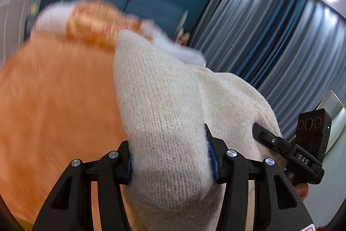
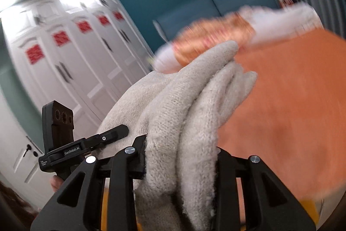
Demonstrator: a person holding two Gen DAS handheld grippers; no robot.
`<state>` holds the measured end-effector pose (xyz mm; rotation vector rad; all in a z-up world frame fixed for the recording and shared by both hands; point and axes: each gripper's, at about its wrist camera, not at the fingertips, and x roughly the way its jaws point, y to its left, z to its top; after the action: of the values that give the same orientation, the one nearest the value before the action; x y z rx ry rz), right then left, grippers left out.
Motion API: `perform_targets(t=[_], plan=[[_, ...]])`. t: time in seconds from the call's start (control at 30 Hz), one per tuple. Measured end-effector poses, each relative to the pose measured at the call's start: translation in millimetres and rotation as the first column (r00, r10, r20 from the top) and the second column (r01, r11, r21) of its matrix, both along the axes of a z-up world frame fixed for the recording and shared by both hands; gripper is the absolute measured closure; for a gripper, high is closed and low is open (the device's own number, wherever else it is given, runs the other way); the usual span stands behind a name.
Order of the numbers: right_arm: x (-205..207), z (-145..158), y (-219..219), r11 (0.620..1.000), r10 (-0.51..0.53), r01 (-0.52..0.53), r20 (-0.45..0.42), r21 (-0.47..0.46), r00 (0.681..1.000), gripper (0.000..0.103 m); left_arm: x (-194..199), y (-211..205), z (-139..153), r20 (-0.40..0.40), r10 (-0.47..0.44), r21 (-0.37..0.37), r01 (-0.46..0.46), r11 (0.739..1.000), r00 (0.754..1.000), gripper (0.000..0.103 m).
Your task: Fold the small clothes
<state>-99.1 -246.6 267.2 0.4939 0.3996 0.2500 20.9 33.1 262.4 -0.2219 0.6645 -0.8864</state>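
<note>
A: What is shown in the left wrist view?

B: A cream knit is seen clamped between the fingers of the left gripper, a thick bunch of it filling the gap. It is held up above an orange bed. At the right edge the right gripper is seen against the same knit, though its grip cannot be told from here. Curtains are seen far right, and a blurred pillow at the far end of the bed.

A: And in the right wrist view?

B: The right gripper is closed on several bunched folds of the knit. The left gripper is seen at the left, touching the same piece. Wardrobe doors are seen far left, the bed to the right.

A: How far is the folding judged to be?

B: It is judged early. The knit is held off the bed by two parts and hangs bunched; no neat fold can be seen. Spreading it flat, folding it and setting it down are judged still to be done.
</note>
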Motion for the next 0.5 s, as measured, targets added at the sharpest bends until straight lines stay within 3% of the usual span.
perform_targets(t=[0.13, 0.23, 0.3, 0.33, 0.37, 0.43, 0.47, 0.5], plan=[[17, 40, 23, 0.999, 0.045, -0.045, 0.132, -0.007, 0.99, 0.073, 1, 28, 54, 0.165, 0.052, -0.037, -0.047, 0.998, 0.985, 0.054], [36, 53, 35, 0.998, 0.07, -0.07, 0.166, -0.005, 0.984, 0.071, 14, 41, 65, 0.208, 0.092, -0.035, -0.087, 0.996, 0.974, 0.054], [60, 38, 39, 0.997, 0.06, -0.064, 0.127, 0.033, 0.99, 0.066, 37, 46, 55, 0.194, 0.132, -0.017, -0.131, 0.991, 0.972, 0.051], [76, 24, 39, 0.997, 0.048, -0.052, 0.09, 0.052, 0.995, 0.059, 50, 49, 42, 0.181, 0.156, 0.003, -0.159, 0.987, 0.971, 0.05], [103, -6, 39, 0.998, 0.002, -0.002, -0.002, 0.07, 1.0, 0.056, 61, 52, 26, 0.169, 0.181, 0.032, -0.189, 0.981, 0.969, 0.044], [131, -61, 36, 0.995, -0.069, 0.08, -0.158, 0.063, 0.985, 0.047, 95, 49, -29, 0.115, 0.238, 0.156, -0.254, 0.955, 0.964, 0.037], [147, -101, 37, 0.991, -0.118, 0.129, -0.279, 0.022, 0.953, 0.047, 111, 46, -61, 0.073, 0.268, 0.231, -0.278, 0.932, 0.961, 0.037], [153, -140, 39, 0.984, -0.175, 0.174, -0.393, -0.039, 0.903, 0.052, 125, 49, -105, 0.019, 0.323, 0.34, -0.31, 0.888, 0.946, 0.041]])
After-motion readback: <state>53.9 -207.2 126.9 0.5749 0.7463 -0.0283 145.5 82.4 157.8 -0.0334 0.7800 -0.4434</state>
